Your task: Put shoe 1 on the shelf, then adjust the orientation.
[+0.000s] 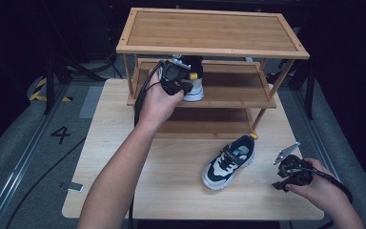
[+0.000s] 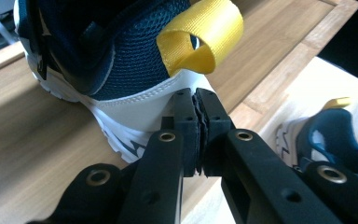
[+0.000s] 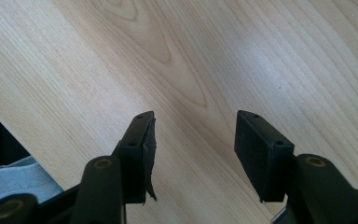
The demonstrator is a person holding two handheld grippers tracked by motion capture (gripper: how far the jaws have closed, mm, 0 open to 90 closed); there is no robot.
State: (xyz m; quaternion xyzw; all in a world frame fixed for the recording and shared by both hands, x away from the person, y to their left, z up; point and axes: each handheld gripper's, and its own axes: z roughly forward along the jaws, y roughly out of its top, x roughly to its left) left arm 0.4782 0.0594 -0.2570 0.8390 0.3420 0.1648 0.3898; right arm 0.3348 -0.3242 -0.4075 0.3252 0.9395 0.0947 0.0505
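Your right tool (image 1: 286, 177), jaws wide and empty, is nearest the navy-and-white sneaker on the bench (image 1: 228, 162), which lies at its nine o'clock, heel toward one o'clock. Your left tool (image 2: 199, 133), jaws pressed together, sits against the shelved sneaker's white heel (image 2: 149, 114).

Pale wooden table (image 1: 124, 191) on grey floor (image 1: 9, 157) (dark surroundings beyond).

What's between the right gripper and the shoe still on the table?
Nothing visible. The right gripper hangs open over bare table, and the shoe on the table lies to its left with only tabletop between them. The left gripper is up at the rack, by the other shoe.
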